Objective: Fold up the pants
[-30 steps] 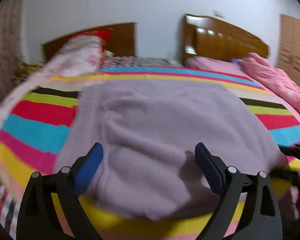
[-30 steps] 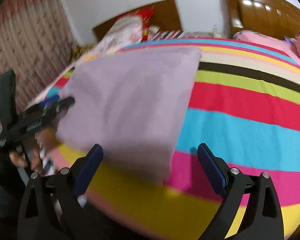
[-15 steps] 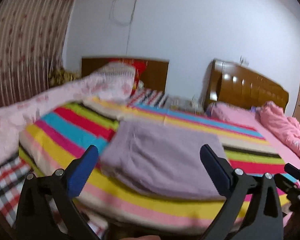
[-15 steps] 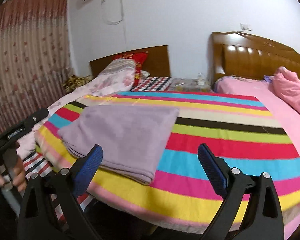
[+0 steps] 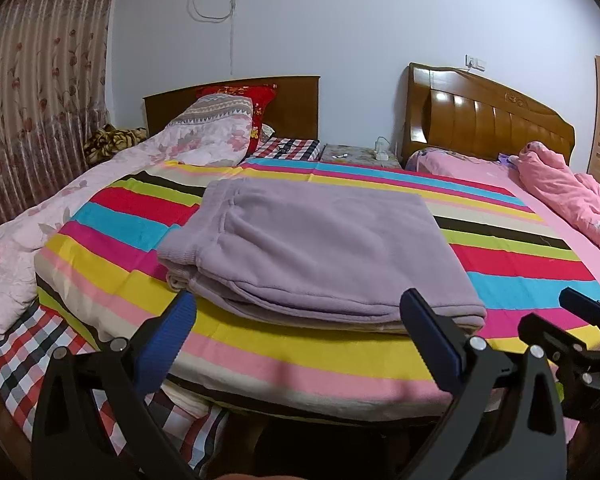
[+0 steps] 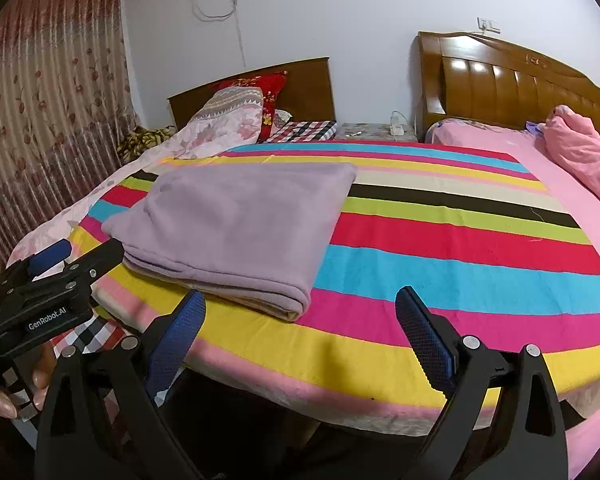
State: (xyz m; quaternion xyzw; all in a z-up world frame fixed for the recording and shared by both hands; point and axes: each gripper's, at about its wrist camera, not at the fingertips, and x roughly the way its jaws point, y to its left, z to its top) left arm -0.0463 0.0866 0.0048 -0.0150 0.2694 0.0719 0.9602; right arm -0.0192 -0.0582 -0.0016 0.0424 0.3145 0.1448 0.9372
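I see the lilac pants [image 5: 316, 248], folded into a flat rectangular stack, lying on the striped blanket [image 5: 512, 256] near its front-left corner, with the layered edges facing the blanket's near edge. My left gripper [image 5: 300, 332] hangs just off that near edge, fingers spread wide and grasping nothing, clear of the fabric. My right gripper [image 6: 300, 328] is likewise spread and empty, off the near edge to the right of the stack. A pink quilt [image 6: 580, 152] lies heaped toward the far-right corner.
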